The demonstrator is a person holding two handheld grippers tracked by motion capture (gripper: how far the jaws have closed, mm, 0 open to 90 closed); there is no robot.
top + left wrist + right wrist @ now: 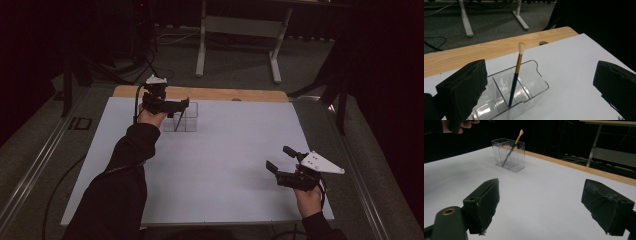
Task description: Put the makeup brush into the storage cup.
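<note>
Toward eleven o'clock on the white table top [225, 150], your left gripper [176, 105] hangs just above a clear plastic organizer [524, 90], its jaws spread wide with nothing between them. A makeup brush [516, 75] stands tilted in one compartment of that organizer, dark handle down, gold ferrule and pale bristle tip up; from the right gripper view it leans toward the upper right. You can read no brand, label or writing on the organizer, the brush or either gripper.

Your right gripper [281, 159] sits well apart from the organizer, near four o'clock, held over bare white surface, jaws likewise wide apart and holding nothing. A grey three-cornered plate [322, 163] rides on top of it.

At twelve o'clock a strip of wooden table edge [494, 47] shows beyond the white sheet, with a small notch [543, 42] in it. Beyond that stands a white-legged desk frame [240, 30] on grey carpet [240, 65], with cables [150, 65] trailing on the floor at eleven o'clock.
</note>
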